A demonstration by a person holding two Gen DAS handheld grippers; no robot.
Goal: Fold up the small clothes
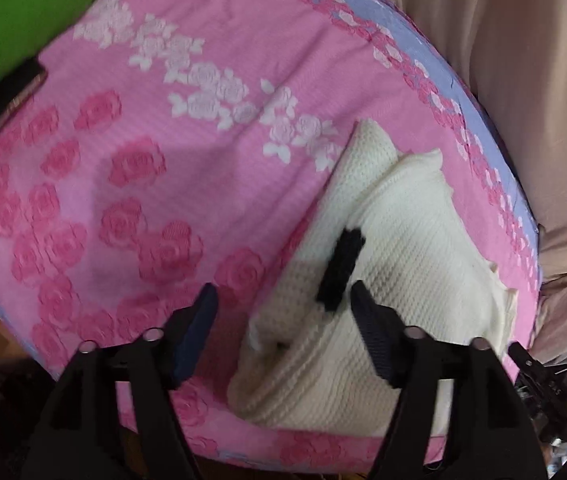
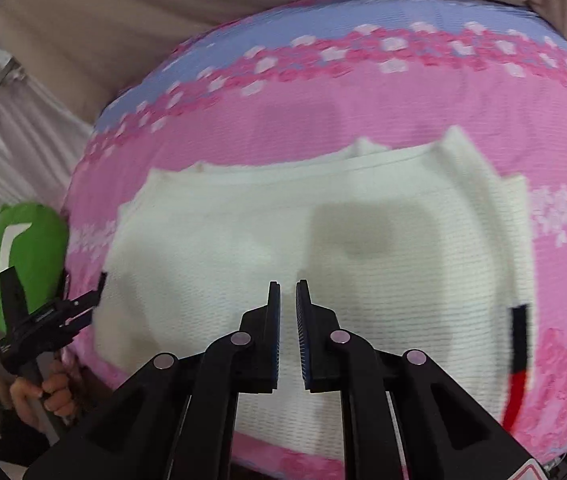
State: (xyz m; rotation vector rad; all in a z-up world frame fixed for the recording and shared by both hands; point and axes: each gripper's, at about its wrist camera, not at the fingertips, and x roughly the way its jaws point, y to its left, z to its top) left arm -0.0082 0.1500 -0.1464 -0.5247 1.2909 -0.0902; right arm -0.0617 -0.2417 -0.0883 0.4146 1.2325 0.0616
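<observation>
The cream waffle-knit garment point(image 2: 323, 248) lies part-folded on the pink rose-patterned bedspread point(image 1: 143, 184), its hem at 6 o'clock between the wide-open, empty left gripper point(image 1: 283, 312), while the right gripper point(image 2: 288, 300), nearly closed on nothing, hovers over it, so the next fold probably needs a fresh edge pinch.

We're in a home bedroom: pink rose-print bedspread point(image 1: 155, 128), beige curtain point(image 1: 523, 80) behind it, green plush point(image 2: 23, 264) beside it.
</observation>
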